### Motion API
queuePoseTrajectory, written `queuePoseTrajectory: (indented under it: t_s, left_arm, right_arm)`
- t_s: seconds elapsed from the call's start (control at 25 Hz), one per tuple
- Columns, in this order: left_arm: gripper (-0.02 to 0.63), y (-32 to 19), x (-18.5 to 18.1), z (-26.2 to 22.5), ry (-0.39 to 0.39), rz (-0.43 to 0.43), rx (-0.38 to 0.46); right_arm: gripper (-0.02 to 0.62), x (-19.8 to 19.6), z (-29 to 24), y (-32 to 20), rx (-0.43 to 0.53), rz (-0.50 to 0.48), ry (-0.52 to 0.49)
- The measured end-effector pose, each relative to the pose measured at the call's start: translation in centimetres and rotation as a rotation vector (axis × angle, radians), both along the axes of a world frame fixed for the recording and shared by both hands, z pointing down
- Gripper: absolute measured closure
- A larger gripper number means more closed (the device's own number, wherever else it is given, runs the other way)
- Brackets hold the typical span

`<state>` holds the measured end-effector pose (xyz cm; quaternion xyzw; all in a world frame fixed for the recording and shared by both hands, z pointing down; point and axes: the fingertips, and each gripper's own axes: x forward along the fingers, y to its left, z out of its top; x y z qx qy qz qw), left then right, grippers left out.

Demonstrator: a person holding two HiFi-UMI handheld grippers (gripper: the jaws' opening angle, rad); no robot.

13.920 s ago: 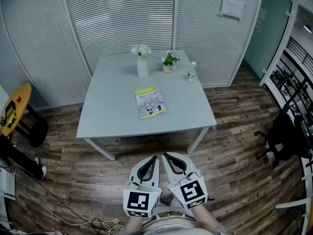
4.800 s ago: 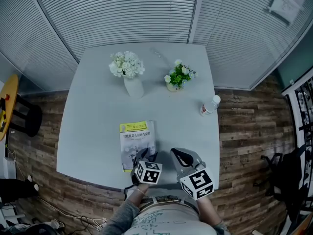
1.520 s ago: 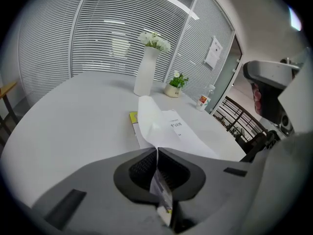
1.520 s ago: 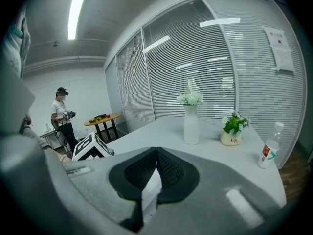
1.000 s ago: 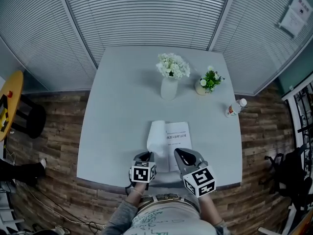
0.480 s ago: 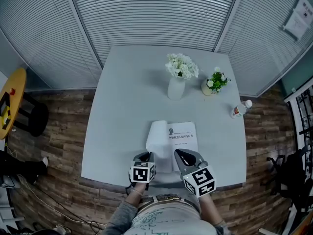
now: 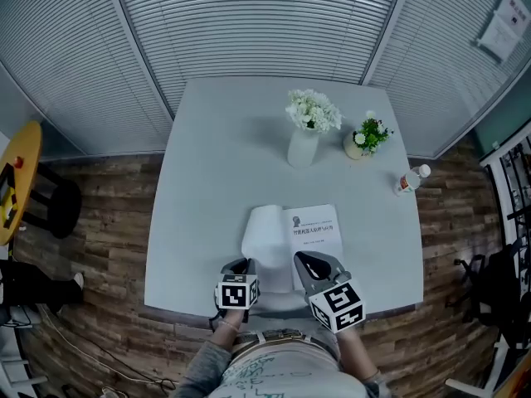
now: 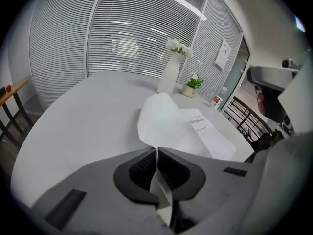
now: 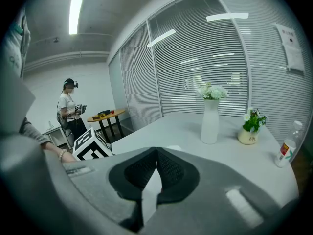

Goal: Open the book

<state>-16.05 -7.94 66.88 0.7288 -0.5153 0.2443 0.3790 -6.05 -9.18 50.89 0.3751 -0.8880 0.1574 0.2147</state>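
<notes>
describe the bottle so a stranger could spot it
On the grey table, a white vase and a small potted plant stand at the far end. The bottle is right of the plant, by the table's edge: capped, labelled, no flowers.

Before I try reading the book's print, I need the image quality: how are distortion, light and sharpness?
Head view: fisheye bows the blinds, light even, the book print too small to read. Left gripper view: black round vignette, lifted sheet sharp. Right gripper view: ceiling light glares, corners black.
</notes>
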Motion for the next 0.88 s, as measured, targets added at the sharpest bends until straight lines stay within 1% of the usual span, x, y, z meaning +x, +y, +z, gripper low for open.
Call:
queuePoseTrajectory:
  t_s: [0.36,0.68,0.88]
  left_arm:
    - [0.6,0.4,-2.3,1.6,-0.014,0.015,-0.037]
    - [0.595,1.3,-3.0,3.3,0.008,0.039,-0.105]
    - [0.589,1.5,-2.8,4.1,0.007,0.078,-0.111]
  right_arm:
    - [0.593,-1.3,0.7,0.3,-0.008,0.031,0.011]
    - [0.593,-1.5,1.2,0.4,-0.012,0.065,0.016]
    - [0.593,-1.4,1.3,0.5,-0.013,0.085,0.018]
